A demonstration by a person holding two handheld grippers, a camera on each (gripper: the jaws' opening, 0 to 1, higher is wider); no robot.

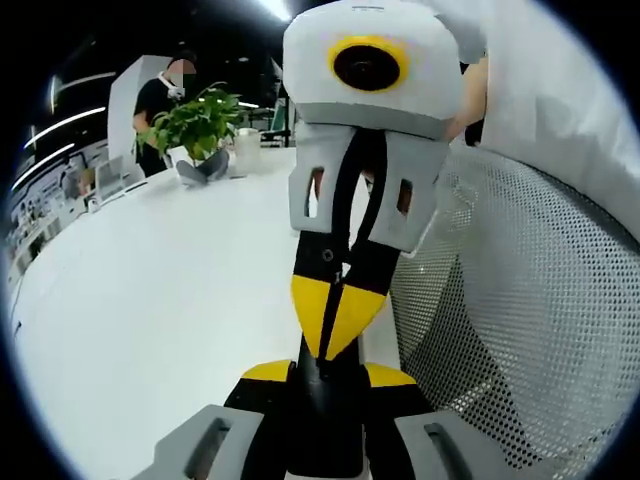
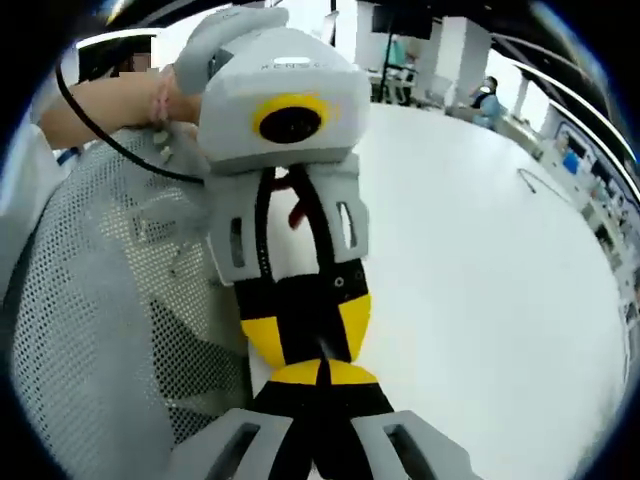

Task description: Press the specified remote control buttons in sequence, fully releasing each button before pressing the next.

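Observation:
My two grippers meet tip to tip over a white table (image 1: 150,300). In the left gripper view, my left gripper (image 1: 325,372) rises from the bottom, its yellow-tipped jaws together with nothing between them. The right gripper (image 1: 335,325) comes down from the top and points at it, jaws shut, its yellow tip touching or just over the left one. In the right gripper view, my right gripper (image 2: 322,374) is shut and empty. The left gripper (image 2: 305,335) faces it from above, also shut, held by a person's hand (image 2: 150,100).
A white mesh chair back (image 1: 520,320) stands close beside the grippers and also appears as the mesh chair back (image 2: 90,330). A potted plant (image 1: 200,125) and a white cup (image 1: 247,150) sit at the table's far edge. A person (image 1: 160,95) stands behind them. A black cable (image 2: 120,145) hangs near the hand.

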